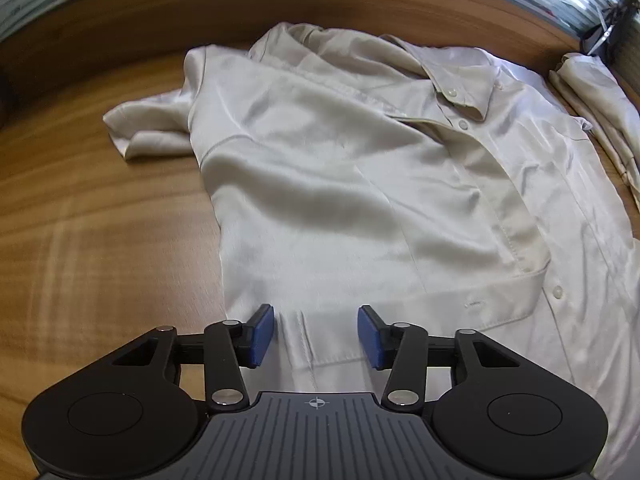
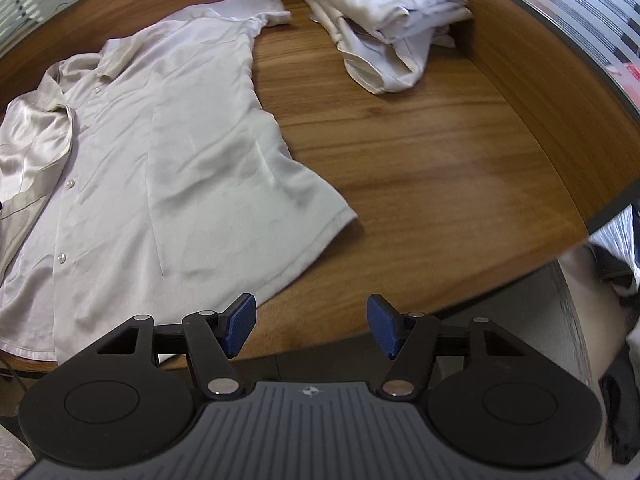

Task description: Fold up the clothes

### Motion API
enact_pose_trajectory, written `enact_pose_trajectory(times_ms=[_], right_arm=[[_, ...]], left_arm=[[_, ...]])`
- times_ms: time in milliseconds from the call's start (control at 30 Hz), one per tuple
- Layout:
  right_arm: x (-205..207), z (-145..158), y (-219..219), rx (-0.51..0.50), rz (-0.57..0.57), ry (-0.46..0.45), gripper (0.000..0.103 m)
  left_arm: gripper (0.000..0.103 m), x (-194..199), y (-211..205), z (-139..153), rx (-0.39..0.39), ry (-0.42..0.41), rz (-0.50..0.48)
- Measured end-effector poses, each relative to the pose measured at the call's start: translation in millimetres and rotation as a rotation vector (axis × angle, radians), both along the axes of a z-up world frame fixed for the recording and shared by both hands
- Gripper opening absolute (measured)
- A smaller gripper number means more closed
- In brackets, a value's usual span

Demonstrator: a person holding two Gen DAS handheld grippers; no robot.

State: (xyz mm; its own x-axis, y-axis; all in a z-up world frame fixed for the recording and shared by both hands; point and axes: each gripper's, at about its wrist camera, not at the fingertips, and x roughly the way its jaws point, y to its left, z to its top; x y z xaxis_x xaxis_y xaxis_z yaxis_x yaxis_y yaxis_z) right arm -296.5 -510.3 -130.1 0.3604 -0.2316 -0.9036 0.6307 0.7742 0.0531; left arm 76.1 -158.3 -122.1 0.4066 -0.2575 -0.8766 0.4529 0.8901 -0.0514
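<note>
Shirt [image 1: 360,184], cream and satiny, lies spread front-up on the wooden counter [image 1: 100,240], buttons showing along its placket. In the left wrist view, one side has been turned over across the front, and its hem band runs crosswise just ahead of the left gripper [image 1: 316,334]. The blue fingers [image 1: 262,332] stand apart above that hem, with a seam of the cloth showing in the gap between them; they press on nothing. A sleeve lies bunched on the counter far ahead and to the left of these fingers.

In the right wrist view the same shirt [image 2: 160,160] lies ahead and to the left of the right gripper [image 2: 310,326]. Its near corner ends just beside the left-hand finger [image 2: 240,324], while the gap between the fingers shows bare counter [image 2: 420,160] and its near edge. These fingers also stand wide apart and hold nothing. Far ahead and slightly right of them, well apart from the shirt, a pile of folded pale clothes [image 2: 380,20] rests on the counter.
</note>
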Motion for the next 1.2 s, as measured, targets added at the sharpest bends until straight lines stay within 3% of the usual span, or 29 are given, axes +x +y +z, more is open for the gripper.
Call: enact_pose_trajectory(times_ms=[100, 267, 367, 600, 933, 1200], right_arm=[[-3.9, 1.0, 4.4, -0.007, -0.014, 0.002, 0.068], [-10.6, 2.6, 4.4, -0.012, -0.041, -0.010, 0.070], [-14.3, 3.9, 1.4, -0.017, -0.041, -0.015, 0.071], [-16.1, 2.5, -11.0, -0.027, 0.016, -0.012, 0.071], [3.3, 2.8, -26.5, -0.028, 0.197, -0.016, 0.071], [33.5, 6.3, -10.9, 0.000, 0.370, -0.035, 0.072]], left_arm=[[0.046, -0.6, 1.1, -1.0, 0.008, -0.019, 0.001], [0.016, -10.1, -4.6, 0.5, 0.021, -0.036, 0.000], [0.011, -17.4, -7.5, 4.4, -0.020, -0.008, 0.004], [0.011, -50.0, -20.8, 20.1, -0.160, 0.125, 0.019], [0.013, -122.3, -74.1, 25.1, -0.277, 0.233, -0.120], [0.029, -164.8, -80.8, 31.6, -0.290, 0.215, -0.189]])
